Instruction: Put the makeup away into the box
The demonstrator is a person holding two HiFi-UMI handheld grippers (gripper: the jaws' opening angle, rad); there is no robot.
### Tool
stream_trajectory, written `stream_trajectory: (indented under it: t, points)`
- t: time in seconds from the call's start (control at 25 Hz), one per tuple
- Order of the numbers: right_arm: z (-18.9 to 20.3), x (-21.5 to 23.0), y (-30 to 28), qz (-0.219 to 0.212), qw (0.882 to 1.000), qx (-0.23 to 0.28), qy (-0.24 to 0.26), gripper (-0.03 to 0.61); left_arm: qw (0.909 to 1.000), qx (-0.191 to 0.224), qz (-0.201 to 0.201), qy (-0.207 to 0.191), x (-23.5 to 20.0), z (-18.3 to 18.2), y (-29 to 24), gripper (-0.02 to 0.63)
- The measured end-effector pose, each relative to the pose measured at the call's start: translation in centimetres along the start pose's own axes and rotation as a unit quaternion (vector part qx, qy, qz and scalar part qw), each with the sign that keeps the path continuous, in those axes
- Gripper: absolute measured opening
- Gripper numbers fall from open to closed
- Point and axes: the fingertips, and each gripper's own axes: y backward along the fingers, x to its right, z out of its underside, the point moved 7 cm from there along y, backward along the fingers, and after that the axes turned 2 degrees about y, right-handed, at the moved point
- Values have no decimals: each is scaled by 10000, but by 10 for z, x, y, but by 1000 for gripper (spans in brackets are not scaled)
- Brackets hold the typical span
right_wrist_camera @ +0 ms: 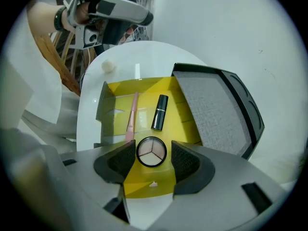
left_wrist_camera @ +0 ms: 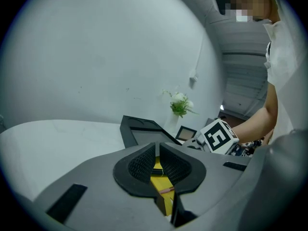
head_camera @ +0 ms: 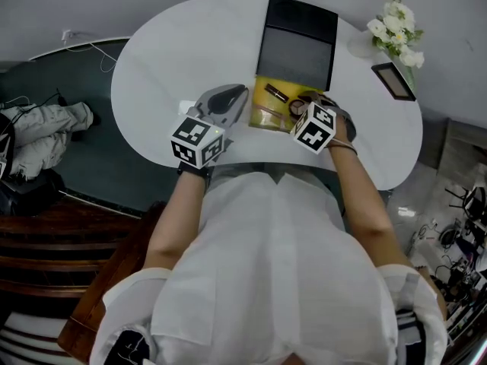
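Note:
An open yellow box (head_camera: pixel 265 119) lies on the white table, in front of me. In the right gripper view the yellow box (right_wrist_camera: pixel 185 117) holds a pink brush (right_wrist_camera: pixel 131 119), a black lipstick (right_wrist_camera: pixel 160 112) and a round three-shade compact (right_wrist_camera: pixel 151 152). My right gripper (right_wrist_camera: pixel 153 146) hangs over the box's near end, jaws apart on either side of the compact; a thin yellow strip shows beside one pad. The head view shows the right gripper (head_camera: pixel 306 106) at the compact (head_camera: pixel 297 106). My left gripper (head_camera: pixel 240 93) sits at the box's left edge, jaws together and empty (left_wrist_camera: pixel 158 148).
A black lid with a grey lining (head_camera: pixel 297 44) lies just behind the box. A vase of white flowers (head_camera: pixel 396 29) and a small picture frame (head_camera: pixel 393 80) stand at the table's right end. A small white ball (right_wrist_camera: pixel 108 66) rests left of the box.

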Motion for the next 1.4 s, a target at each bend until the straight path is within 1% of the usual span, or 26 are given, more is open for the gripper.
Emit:
stream_trajectory:
  t: [0.16, 0.36, 0.48, 0.6, 0.76, 0.88, 1.04, 1.24, 1.4]
  points:
    - [-15, 5, 20, 113, 9992, 352, -127, 215, 9999, 87, -128, 12, -6, -6, 9, 35]
    - [-43, 12, 41, 261, 9961, 831, -155, 213, 9993, 208, -320, 2, -17, -14, 24, 35]
    - [-63, 13, 47, 274, 9941, 1044, -41, 212, 9983, 306, -499, 15, -27, -17, 36, 35]
    - [-84, 9, 46, 199, 9922, 1221, 139, 206, 9961, 415, -769, 82, -38, -16, 51, 35]
    - [-115, 1, 39, -27, 9892, 1382, 493, 203, 9913, 539, -1184, 208, -52, -13, 74, 35]
    - [-137, -11, 34, -221, 9864, 1450, 740, 202, 9887, 585, -1354, 264, -59, -9, 90, 35]
    - [-163, -35, 24, -665, 9786, 1535, 1199, 202, 9831, 687, -1653, 395, -65, -1, 106, 35]
    - [-193, -66, 12, -1287, 9691, 1646, 1313, 202, 9766, 749, -1944, 535, -67, 7, 129, 35]
    - [-210, -82, -5, -1608, 9643, 1576, 1393, 202, 9726, 775, -2100, 624, -70, 15, 141, 35]
